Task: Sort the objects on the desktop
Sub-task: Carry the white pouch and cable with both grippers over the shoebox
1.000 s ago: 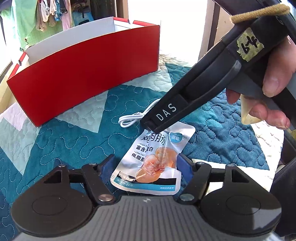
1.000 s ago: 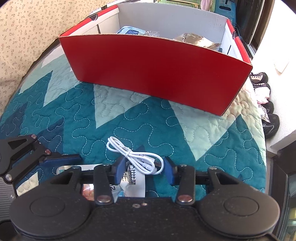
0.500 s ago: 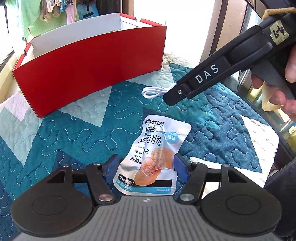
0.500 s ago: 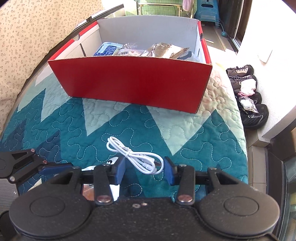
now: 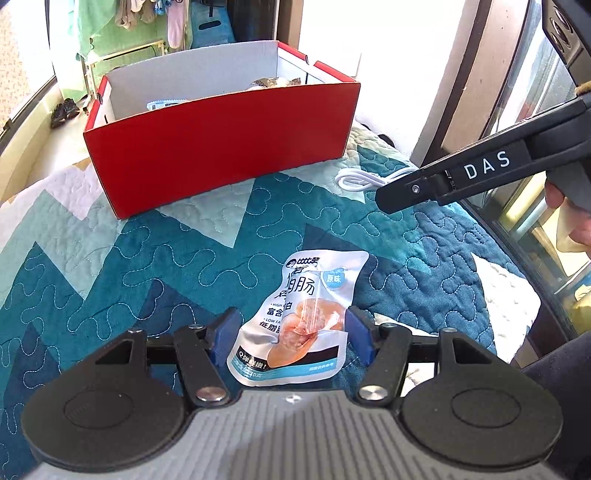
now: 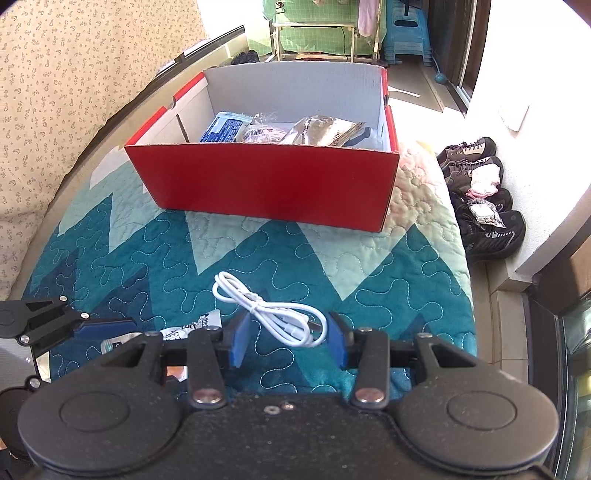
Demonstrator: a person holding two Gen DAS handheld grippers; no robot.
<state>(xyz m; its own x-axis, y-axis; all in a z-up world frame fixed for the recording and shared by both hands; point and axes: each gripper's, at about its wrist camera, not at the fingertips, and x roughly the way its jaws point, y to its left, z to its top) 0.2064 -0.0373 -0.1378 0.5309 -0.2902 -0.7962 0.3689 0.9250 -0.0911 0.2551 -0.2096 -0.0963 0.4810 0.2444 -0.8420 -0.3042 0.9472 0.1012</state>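
Observation:
My left gripper is shut on a white and blue snack pouch, gripped at its sides above the quilt. My right gripper is shut on a coiled white cable and holds it above the quilt. In the left wrist view the right gripper's black body reaches in from the right with the cable hanging at its tip. A red box with a white inside stands beyond, holding several packets. The left gripper's finger shows at the lower left of the right wrist view.
A teal and white quilted cloth covers the table. Shoes lie on the floor to the right. A patterned cushion is at the left. A drying rack stands behind the box.
Both grippers have risen from the quilt with their loads. The right gripper lifted the cable up and away to the right, towards the box. The box inside is now in view.

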